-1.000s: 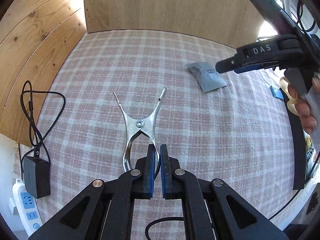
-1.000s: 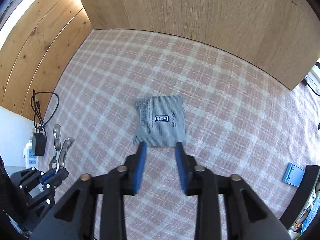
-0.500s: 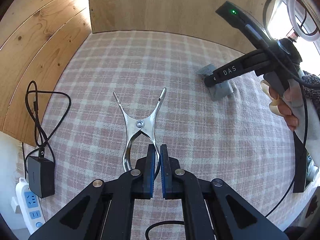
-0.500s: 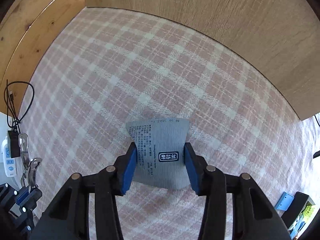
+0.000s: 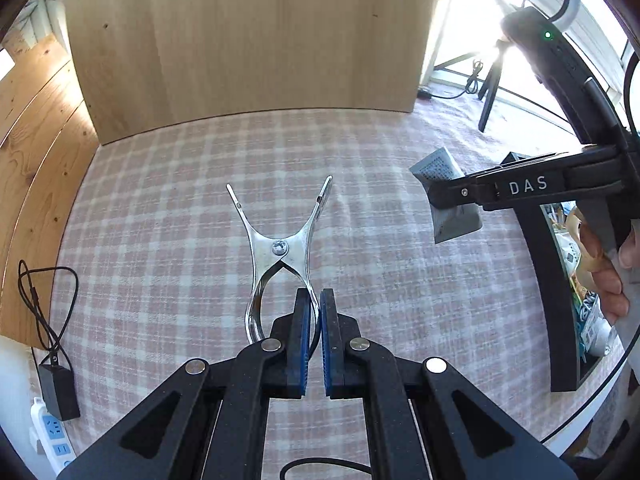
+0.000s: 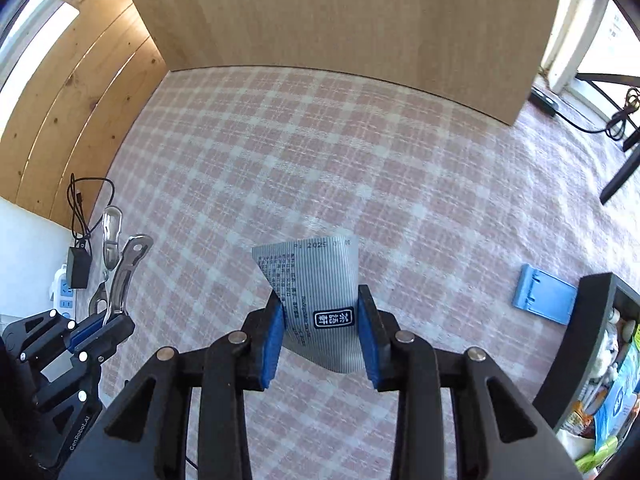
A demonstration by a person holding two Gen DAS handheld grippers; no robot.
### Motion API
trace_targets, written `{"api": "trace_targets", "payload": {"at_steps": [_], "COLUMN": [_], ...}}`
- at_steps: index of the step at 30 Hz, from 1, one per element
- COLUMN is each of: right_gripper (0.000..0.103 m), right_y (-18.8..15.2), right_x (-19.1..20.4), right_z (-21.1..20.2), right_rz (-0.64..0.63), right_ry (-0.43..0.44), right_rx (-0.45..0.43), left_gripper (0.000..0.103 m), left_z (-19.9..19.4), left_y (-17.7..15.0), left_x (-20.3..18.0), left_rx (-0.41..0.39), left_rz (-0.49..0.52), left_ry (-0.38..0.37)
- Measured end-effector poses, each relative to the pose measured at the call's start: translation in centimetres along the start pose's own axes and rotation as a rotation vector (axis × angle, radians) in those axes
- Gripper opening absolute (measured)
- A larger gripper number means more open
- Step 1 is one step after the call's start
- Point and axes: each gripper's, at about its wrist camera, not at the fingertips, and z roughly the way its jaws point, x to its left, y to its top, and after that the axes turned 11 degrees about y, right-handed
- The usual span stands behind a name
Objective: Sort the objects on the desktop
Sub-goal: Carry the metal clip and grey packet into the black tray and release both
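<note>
My left gripper [image 5: 315,320] is shut on one handle of a shiny metal clamp [image 5: 280,248], which sticks out ahead of it above the checked tablecloth. My right gripper [image 6: 320,320] is shut on a grey striped sachet [image 6: 316,288] and holds it lifted off the cloth. The sachet [image 5: 444,184] and the right gripper also show at the right of the left wrist view. The left gripper and clamp [image 6: 120,264] show at the lower left of the right wrist view.
A black tray [image 6: 576,344] with several packets stands at the right edge, with a blue plastic piece [image 6: 544,300] beside it. A black charger [image 5: 58,392] with cable and a white power strip [image 5: 56,440] lie at the left edge. Wooden panels stand behind and left.
My right gripper came down around the sachet, closed on it and lifted it off the cloth. My left gripper stayed shut on the clamp and tilted up a little.
</note>
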Motion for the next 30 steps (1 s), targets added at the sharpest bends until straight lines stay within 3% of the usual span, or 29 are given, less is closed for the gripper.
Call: {"api": "trace_targets", "payload": {"at_steps": [5, 12, 19, 24, 30], "right_gripper": [0.033, 0.033, 0.033, 0.033, 0.035], "right_y": [-3.2, -10.6, -16.0, -18.6, -19.2], "right_x": [-5.5, -17.5, -25.8, -28.6, -30.3], "right_z": [-6.3, -15.1, -19.4, -21.6, -21.4], "right_rz": [0.091, 0.220, 0.334, 0.377, 0.388], "right_ry": [-0.058, -0.168, -0.218, -0.230, -0.215], "right_rx": [-0.071, -0.117, -0.149, -0.153, -0.149], "left_gripper": [0.004, 0.004, 0.004, 0.004, 0.008], "left_z": [-0.9, -2.9, -4.5, -4.9, -4.8], "left_y": [1.8, 3.9, 4.8, 5.1, 5.5], "left_x": [-8.9, -21.6, -32.8, -38.2, -40.9], "left_rx": [-0.031, -0.063, -0.075, -0.075, -0.074], "left_rz": [0.116, 0.249, 0.388, 0.465, 0.504], "left_ry": [-0.074, -0.183, -0.269, -0.291, -0.277]}}
